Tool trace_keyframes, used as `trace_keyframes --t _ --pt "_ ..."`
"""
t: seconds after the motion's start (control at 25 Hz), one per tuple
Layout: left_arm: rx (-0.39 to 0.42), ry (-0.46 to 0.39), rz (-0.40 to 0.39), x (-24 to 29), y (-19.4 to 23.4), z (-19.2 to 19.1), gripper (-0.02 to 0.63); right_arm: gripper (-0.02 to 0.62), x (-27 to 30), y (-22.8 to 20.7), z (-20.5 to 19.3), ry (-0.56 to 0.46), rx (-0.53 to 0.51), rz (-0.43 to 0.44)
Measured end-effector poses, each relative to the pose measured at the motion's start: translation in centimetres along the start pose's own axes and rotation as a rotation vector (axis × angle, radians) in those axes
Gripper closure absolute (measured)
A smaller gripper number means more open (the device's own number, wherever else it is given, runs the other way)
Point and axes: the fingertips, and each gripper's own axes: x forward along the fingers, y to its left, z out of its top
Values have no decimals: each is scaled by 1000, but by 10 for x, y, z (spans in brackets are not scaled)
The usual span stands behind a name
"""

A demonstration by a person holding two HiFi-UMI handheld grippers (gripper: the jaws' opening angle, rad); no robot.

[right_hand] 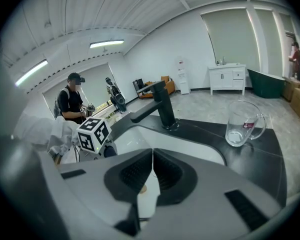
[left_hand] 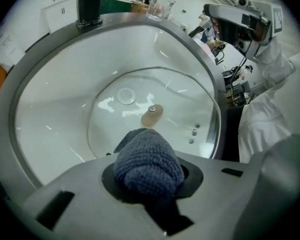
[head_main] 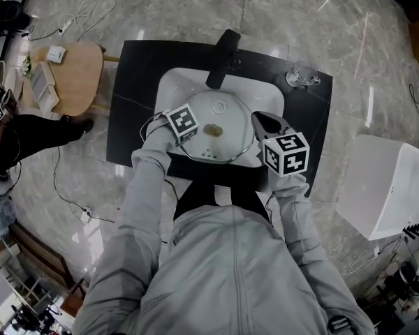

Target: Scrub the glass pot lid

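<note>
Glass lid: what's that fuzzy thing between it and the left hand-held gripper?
A dark blue knitted cloth, clamped in the left hand-held gripper; the left gripper view shows it, with the glass lid beyond.

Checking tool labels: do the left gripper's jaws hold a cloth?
Yes, the left gripper has a dark blue knitted cloth clamped between its jaws.

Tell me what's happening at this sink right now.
A person stands at the white sink with a gripper in each hand. The left gripper is clamped on a dark blue knitted cloth, held over the near edge of the glass pot lid lying in the basin. The right gripper is shut and empty, off to the lid's right.
</note>
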Motion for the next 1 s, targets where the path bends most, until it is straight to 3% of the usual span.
trace_keyframes --t 0.56,1.0 --pt "16 -76 -231 18 -67 46 522 565 -12 -10 -4 -6 9 -13" --pt "34 -252 -367 26 -120 109 522 565 -24 -16 -13 -8 24 -25"
